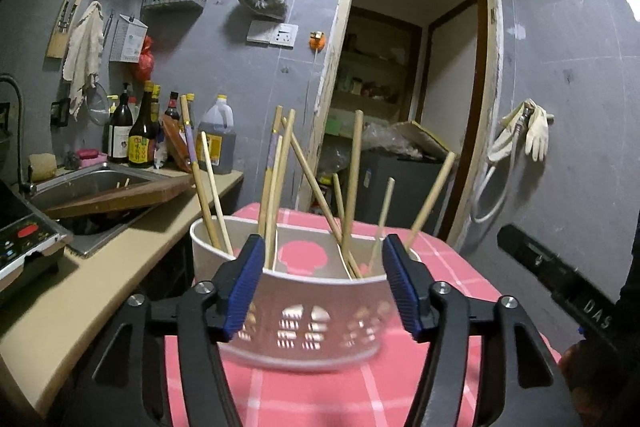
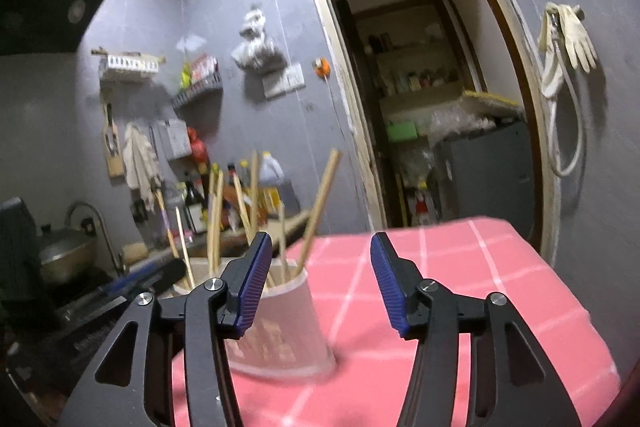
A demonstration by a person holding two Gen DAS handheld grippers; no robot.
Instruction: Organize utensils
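The white utensil holder (image 1: pixel 304 311) stands on the pink checked tablecloth (image 1: pixel 452 267), wooden chopsticks (image 1: pixel 352 183) leaning out of its compartments in all directions. The left gripper (image 1: pixel 320 287) is spread wide, its blue pads (image 1: pixel 248 287) at either side of the holder's front wall; whether they touch it cannot be told. At 3 o'clock a black bar reads "DAS" (image 1: pixel 596 311). The right gripper (image 2: pixel 318 285) is open on nothing, the holder (image 2: pixel 280 331) at its 9 o'clock. Labels on the sauce bottles (image 1: pixel 142 135) are unreadable.
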